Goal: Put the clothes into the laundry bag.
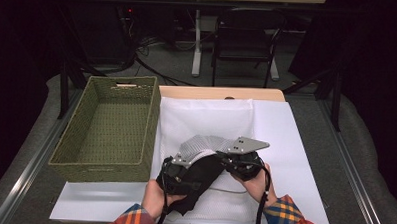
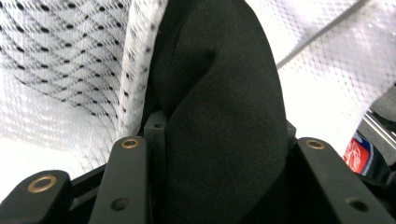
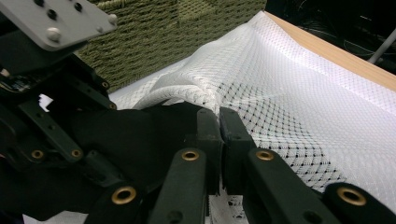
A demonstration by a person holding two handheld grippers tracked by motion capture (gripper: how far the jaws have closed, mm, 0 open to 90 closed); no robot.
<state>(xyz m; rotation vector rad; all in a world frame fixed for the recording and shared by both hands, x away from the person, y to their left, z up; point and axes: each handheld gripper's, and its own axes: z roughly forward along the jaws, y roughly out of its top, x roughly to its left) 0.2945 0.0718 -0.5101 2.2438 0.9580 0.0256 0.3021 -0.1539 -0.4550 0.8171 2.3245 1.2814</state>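
Observation:
A white mesh bag [image 1: 206, 120] lies on the white table cover, its near edge lifted. A black cloth [image 1: 202, 174] is bunched at that opening, between my two grippers. In the left gripper view the black cloth [image 2: 219, 116] fills the gap between my left gripper's [image 2: 222, 142] jaws, with the mesh bag [image 2: 70, 70] draped beside it. My left gripper [image 1: 182, 166] is shut on the cloth. My right gripper [image 3: 219, 114] is shut on the rolled edge of the mesh bag [image 3: 280, 107], close to the black cloth [image 3: 140, 135]. From above, the right gripper [image 1: 232, 160] sits at the raised mesh edge.
A woven green basket [image 1: 99, 172] stands on the table's left, right beside the mesh bag; its wall [image 3: 154, 42] rises close behind the grippers. The white cover [image 1: 294, 165] reaches to the right. A wooden table edge [image 1: 222, 93] is at the back, and a chair [image 1: 244, 38] stands beyond it.

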